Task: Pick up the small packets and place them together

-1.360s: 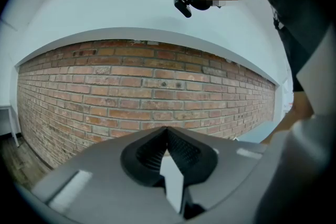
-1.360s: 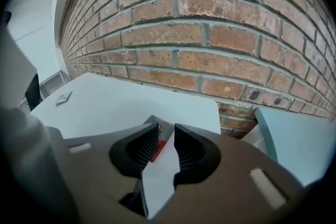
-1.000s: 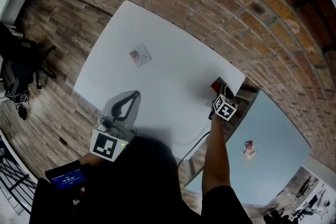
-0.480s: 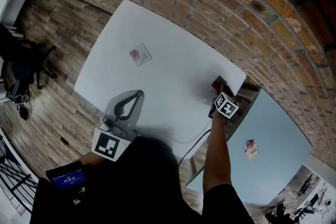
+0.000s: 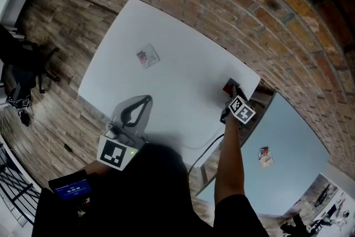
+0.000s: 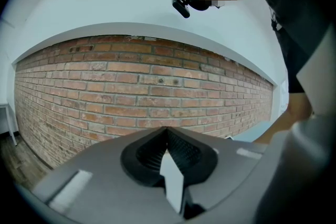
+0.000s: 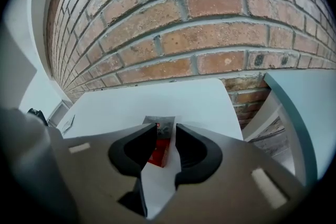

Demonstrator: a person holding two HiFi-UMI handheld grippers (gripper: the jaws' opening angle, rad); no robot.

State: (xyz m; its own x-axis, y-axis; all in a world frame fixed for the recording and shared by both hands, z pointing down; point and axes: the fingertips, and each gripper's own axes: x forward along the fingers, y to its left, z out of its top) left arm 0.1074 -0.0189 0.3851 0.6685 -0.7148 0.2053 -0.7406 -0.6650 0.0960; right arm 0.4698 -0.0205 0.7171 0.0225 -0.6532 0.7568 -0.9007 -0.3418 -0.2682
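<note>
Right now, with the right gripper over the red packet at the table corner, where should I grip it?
Probably across its narrow width, coming steeply from above. The red packet lies flat on the table, lengthwise between the jaws of the right gripper, which have just been opening and straddle it.

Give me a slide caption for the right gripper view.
Right tool, jaws just opened wider, around a red packet on the white table.

Between your right jaws you're seeing a packet (image 7: 159,150), red with a grey top, lying on a plain white table (image 7: 131,105); beyond the jaws a wall (image 7: 210,34) is showing red-brown bricks with pale mortar.
</note>
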